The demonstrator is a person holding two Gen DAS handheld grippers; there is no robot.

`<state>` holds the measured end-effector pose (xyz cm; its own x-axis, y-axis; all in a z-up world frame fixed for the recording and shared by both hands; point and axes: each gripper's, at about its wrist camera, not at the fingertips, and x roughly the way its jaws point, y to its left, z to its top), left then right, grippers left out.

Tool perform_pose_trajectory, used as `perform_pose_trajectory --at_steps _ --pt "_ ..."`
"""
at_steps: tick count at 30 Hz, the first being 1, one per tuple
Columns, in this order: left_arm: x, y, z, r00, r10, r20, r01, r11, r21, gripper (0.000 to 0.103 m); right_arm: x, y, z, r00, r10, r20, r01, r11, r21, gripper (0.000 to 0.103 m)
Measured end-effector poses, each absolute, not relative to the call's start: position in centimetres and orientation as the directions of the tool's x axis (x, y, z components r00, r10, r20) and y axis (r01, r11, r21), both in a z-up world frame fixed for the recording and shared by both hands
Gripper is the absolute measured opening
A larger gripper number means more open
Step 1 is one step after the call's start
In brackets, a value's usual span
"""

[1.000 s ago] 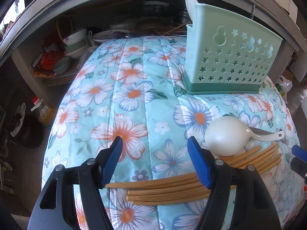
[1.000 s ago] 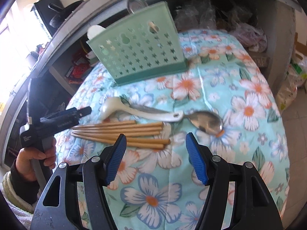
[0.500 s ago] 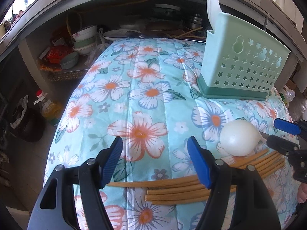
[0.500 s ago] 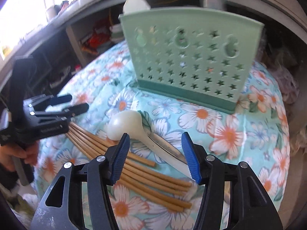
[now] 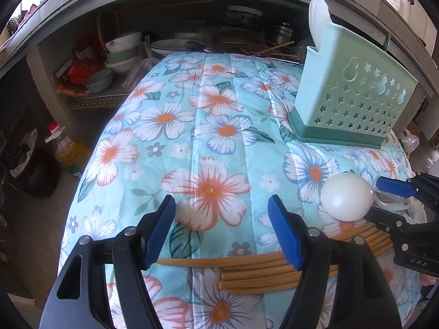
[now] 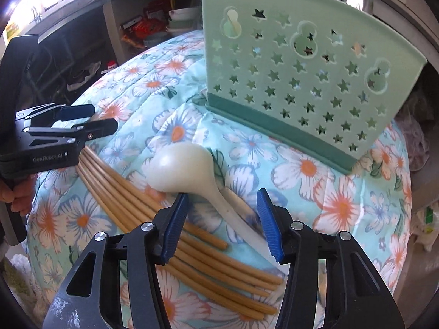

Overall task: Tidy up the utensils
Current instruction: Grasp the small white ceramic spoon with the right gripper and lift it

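Observation:
A white ceramic spoon (image 6: 189,170) lies bowl-down on the floral cloth, also seen in the left wrist view (image 5: 347,197). Its handle runs between the fingers of my open right gripper (image 6: 222,219), which straddles it. Several wooden chopsticks (image 6: 153,213) lie beside it, and they also show in the left wrist view (image 5: 260,271). A metal spoon lies mostly hidden under the white spoon's handle. The green star-holed utensil holder (image 6: 301,82) stands behind, with a white spoon in it (image 5: 318,19). My left gripper (image 5: 222,230) is open and empty above the chopsticks' ends.
The floral cloth (image 5: 208,126) covers a rounded table. Shelves behind hold bowls (image 5: 123,52) and plates. An oil bottle (image 5: 65,148) stands on the floor at the left. The right gripper shows in the left wrist view (image 5: 395,200).
My right gripper has moved forward and down over the white spoon's handle, closer to the holder. My left gripper has drifted slightly back and left, still open.

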<state>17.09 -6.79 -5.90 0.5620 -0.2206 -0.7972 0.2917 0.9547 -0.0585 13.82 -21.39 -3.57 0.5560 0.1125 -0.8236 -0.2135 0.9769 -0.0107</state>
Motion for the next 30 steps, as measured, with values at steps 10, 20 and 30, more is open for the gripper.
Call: perform_pose_trajectory --at_steps 10,20,30 --pt "17.0 -6.4 -5.6 0.568 -0.219 -0.793 0.279 0.958 -0.064 0.068 15.8 -19.6 -2.2 0.626 0.099 -0.774 -0.189 0.982 -0.027 0.041" --pt "16.7 -6.5 -5.4 0.568 -0.224 -0.792 0.285 0.956 -0.065 0.067 16.1 -15.3 -2.4 0.706 -0.045 -0.707 -0.207 0.941 -0.266 0.021" --pt "16.6 -6.2 -4.9 0.577 -0.215 -0.788 0.275 0.960 -0.061 0.067 14.7 -15.1 -0.8 0.806 -0.129 -0.578 -0.129 0.915 -0.383 0.007"
